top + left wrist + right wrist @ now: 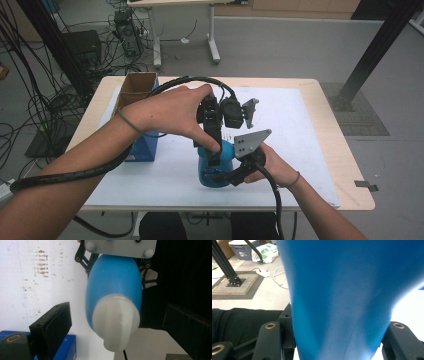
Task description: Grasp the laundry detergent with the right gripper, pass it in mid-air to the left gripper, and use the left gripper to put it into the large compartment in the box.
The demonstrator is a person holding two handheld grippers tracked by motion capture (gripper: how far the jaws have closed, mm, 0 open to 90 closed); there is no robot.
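1. Slipping is probably the big risk here. The blue bottle (216, 167) is clamped around its body by the right gripper (220, 176), and that smooth rounded plastic could be squeezed out of the jaws if the cap gets pushed or twisted hard.

2. A miss at the cap could also be had. The left gripper (216, 150) is held open over the top of the bottle, its jaws standing wide on either side of the white cap (116, 322) without touching it. If it's closed off-centre, the cap could be caught by one pad only and the bottle tipped sideways.

3. The cable (75, 172) trailing from the left gripper is draped along the forearm, so a tug from it can't be ruled out.

4. As for where things sit: the bottle is found near the front middle of the white mat (300, 150), gripped low on its body from the right side. Seen from the left gripper view, the cap is placed right between the two open jaws, pointing toward the camera.

5. A blue box (142, 147) is parked just left of the bottle, with a cardboard box (136, 87) behind it, near enough to be bumped by the left forearm.
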